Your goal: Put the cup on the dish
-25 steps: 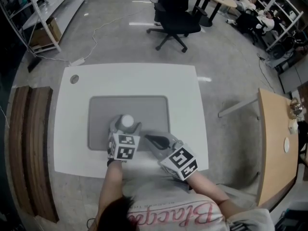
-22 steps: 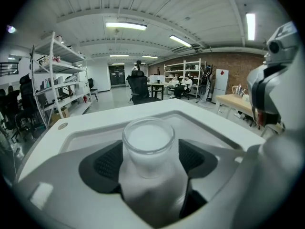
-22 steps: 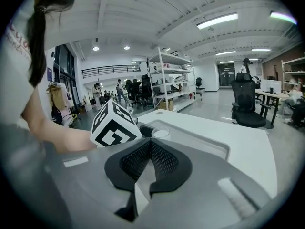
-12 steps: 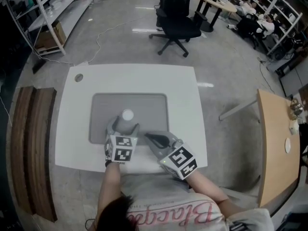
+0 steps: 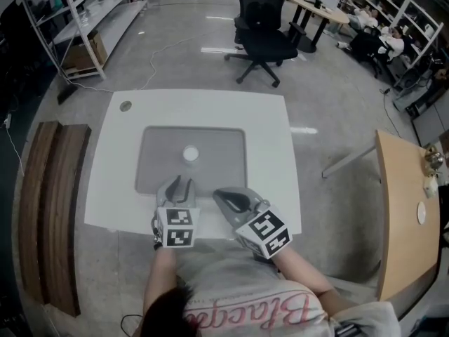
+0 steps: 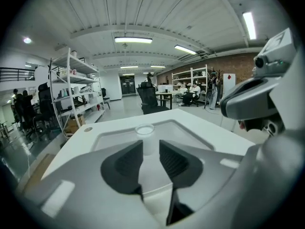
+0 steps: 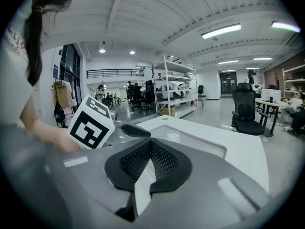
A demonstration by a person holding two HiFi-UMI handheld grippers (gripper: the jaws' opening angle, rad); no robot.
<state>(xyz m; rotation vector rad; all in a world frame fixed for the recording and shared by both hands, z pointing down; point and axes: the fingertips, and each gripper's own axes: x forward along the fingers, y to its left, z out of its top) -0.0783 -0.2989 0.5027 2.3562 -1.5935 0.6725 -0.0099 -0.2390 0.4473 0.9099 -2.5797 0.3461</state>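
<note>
A small white cup (image 5: pixel 190 154) stands upright on the flat grey dish (image 5: pixel 221 168) in the middle of the white table. My left gripper (image 5: pixel 179 186) sits just short of the cup, near the dish's front edge. Its jaws are closing, with a narrow gap and nothing between them. In the left gripper view the cup (image 6: pixel 144 130) stands beyond the fingertips, apart from them. My right gripper (image 5: pixel 223 196) rests shut and empty to the right, near the dish's front right corner. From the right gripper view the cup (image 7: pixel 173 135) shows as a small disc on the dish (image 7: pixel 209 149).
The white table (image 5: pixel 266 139) has a round grommet hole (image 5: pixel 125 106) at its far left corner. A black office chair (image 5: pixel 263 37) stands on the floor beyond the table. Shelving (image 5: pixel 84 20) lines the left, and a wooden desk (image 5: pixel 400 209) stands at the right.
The left gripper, which was around the cup, has let go and drawn back toward the person. The cup stays standing on the dish. The right gripper has hardly moved.
</note>
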